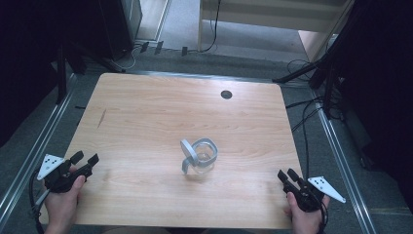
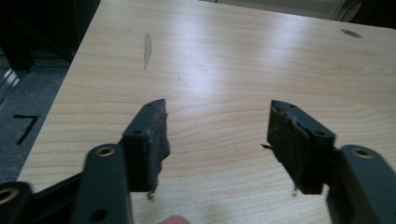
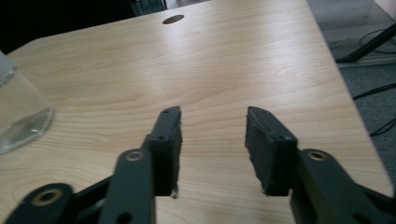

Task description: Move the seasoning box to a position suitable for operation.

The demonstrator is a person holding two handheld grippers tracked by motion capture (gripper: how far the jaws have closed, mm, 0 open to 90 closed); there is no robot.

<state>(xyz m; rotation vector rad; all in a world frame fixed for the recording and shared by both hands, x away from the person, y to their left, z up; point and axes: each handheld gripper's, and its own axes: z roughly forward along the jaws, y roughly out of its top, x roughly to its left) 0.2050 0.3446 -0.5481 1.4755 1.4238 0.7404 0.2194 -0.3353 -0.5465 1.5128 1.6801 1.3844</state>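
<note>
Two hand-held tongs, left tongs [image 1: 85, 159] and right tongs [image 1: 287, 174], rest released and empty at the near corners of a wooden bench [image 1: 146, 112], flanking a clear glass jar [image 1: 203, 158] with its grey lid [image 1: 189, 155] tilted open mid-bench.

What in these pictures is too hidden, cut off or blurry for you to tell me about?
- Glass container, high view: too small to tell whether the grey ring leaning on it is a lid or is attached.
- Same container, right gripper view: cut off by the left edge, so its top is unseen.
- Dark areas beside the table, high view: too dim to read.
- Left tongs and right tongs: open, with bodies cut off below.
</note>
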